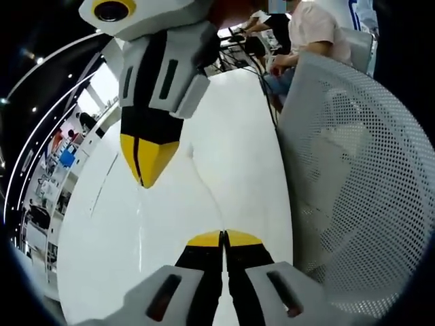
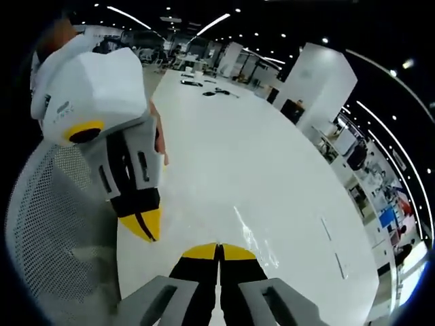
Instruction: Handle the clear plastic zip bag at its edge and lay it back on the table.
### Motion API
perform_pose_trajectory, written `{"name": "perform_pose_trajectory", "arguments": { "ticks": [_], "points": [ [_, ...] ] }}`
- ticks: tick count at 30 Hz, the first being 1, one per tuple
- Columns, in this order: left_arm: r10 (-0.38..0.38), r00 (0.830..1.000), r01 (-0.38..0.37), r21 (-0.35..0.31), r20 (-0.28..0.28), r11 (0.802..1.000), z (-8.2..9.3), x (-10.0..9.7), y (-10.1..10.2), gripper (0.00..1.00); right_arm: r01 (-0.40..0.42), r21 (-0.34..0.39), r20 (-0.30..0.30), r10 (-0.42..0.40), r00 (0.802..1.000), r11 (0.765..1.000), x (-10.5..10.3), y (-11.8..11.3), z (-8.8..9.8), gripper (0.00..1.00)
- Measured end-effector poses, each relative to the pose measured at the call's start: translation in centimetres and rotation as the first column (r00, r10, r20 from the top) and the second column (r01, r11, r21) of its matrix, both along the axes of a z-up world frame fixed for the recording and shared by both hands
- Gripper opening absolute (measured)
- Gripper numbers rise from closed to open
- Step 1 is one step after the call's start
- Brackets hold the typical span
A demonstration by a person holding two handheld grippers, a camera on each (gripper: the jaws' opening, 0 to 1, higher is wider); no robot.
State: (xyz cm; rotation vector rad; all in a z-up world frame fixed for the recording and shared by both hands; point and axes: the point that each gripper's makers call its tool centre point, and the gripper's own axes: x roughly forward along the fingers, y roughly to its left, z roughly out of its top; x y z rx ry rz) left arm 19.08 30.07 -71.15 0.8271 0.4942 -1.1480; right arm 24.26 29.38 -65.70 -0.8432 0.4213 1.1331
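The clear plastic zip bag [image 1: 178,200] is nearly invisible against the white table [image 1: 231,122]; faint edges run from one gripper tip to the other. My left gripper [image 1: 223,237] rises from the bottom of the left gripper view, jaws pressed together on the bag's edge. My right gripper [image 1: 148,178] reaches in from above, its yellow tips also shut on the bag. In the right gripper view, the right gripper [image 2: 219,252] is shut, and the bag [image 2: 255,241] glints just right of its tips. The left gripper [image 2: 144,227] hangs at the left with its tips together.
A white mesh chair back [image 1: 353,176] stands close beside the table edge, also seen as the chair [image 2: 54,224] at the left. Seated people [image 1: 306,30] are at the table's far end. Small dark items [image 2: 204,87] lie far down the long table [image 2: 272,156].
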Motion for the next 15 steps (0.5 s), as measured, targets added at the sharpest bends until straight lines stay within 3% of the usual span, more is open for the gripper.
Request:
{"name": "perform_pose_trajectory", "arguments": {
  "ticks": [5,15],
  "points": [
    [0.016,1.000,-0.016,-0.004,0.005,1.000,0.4,0.5,0.1,0.00,-0.012,0.035,0.106,0.008,0.994,0.999,0.5,0.4,1.5,0.00],
    [0.044,0.999,-0.044,-0.019,0.011,0.999,1.4,1.2,0.1,0.00,0.015,0.085,0.161,-0.029,0.987,0.996,1.0,0.4,2.9,0.00]
  ]
}}
